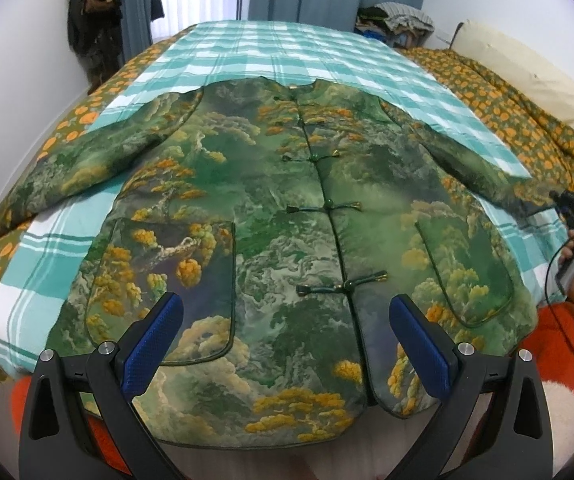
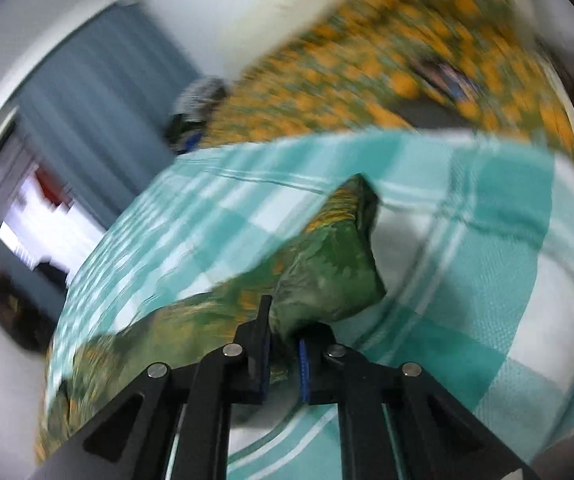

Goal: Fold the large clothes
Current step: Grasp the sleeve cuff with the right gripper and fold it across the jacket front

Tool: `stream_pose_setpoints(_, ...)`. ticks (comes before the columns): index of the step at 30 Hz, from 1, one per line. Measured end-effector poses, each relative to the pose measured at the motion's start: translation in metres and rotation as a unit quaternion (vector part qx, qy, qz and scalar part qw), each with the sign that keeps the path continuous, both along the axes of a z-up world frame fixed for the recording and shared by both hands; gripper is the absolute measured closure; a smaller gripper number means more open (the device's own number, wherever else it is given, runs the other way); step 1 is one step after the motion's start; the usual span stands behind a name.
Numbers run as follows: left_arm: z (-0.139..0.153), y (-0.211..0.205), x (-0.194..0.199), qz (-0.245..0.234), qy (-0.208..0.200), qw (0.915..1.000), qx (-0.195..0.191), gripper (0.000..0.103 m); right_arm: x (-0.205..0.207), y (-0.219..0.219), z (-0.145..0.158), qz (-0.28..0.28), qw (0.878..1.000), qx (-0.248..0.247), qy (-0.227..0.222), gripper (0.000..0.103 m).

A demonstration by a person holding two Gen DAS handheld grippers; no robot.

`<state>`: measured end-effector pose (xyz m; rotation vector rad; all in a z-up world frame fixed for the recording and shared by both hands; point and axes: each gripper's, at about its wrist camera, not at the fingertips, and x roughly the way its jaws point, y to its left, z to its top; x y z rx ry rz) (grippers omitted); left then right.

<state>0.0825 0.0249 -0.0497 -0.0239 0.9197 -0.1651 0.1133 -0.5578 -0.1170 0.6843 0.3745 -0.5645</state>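
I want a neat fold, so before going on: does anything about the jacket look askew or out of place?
Mostly no. The jacket lies flat and buttoned on the checked blanket, sleeves spread. The one uneven spot is the sleeve end at the right gripper, bunched and lifted off the blanket because the fingers are pinching it.

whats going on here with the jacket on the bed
A person is starting to fold a green landscape-print jacket spread flat, front up, on a teal checked blanket. The right gripper is shut on the end of one sleeve. The left gripper hangs open above the hem, holding nothing.
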Motion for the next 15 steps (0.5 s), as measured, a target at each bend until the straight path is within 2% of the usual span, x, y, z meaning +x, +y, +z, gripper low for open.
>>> stream_pose_setpoints(3, 0.002, 0.000, -0.003, 0.000, -0.004, 1.0000, -0.002, 0.001, -0.002, 0.041, 0.044, 0.055, 0.995, -0.077, -0.018, 0.092)
stream_pose_setpoints(5, 0.003, 0.001, -0.005, 0.001, -0.005, 1.0000, -0.003, 0.001, 0.002, 0.066, 0.068, 0.088, 0.989, -0.111, -0.033, 0.092)
stream_pose_setpoints(8, 0.004, 0.004, -0.009, 0.006, -0.006, 0.9999, -0.007, 0.001, 0.006, 0.112, 0.097, 0.149, 0.975, -0.155, -0.050, 0.092)
stream_pose_setpoints(11, 0.005, 0.009, -0.011, 0.013, -0.008, 0.9998, -0.011, 0.001, 0.007, 0.151, 0.110, 0.199, 0.962, -0.179, -0.057, 0.093)
stream_pose_setpoints(15, 0.006, 0.017, -0.014, 0.022, -0.011, 0.9996, -0.014, 0.001, 0.017, 0.215, 0.112, 0.271, 0.936, -0.221, -0.045, 0.093)
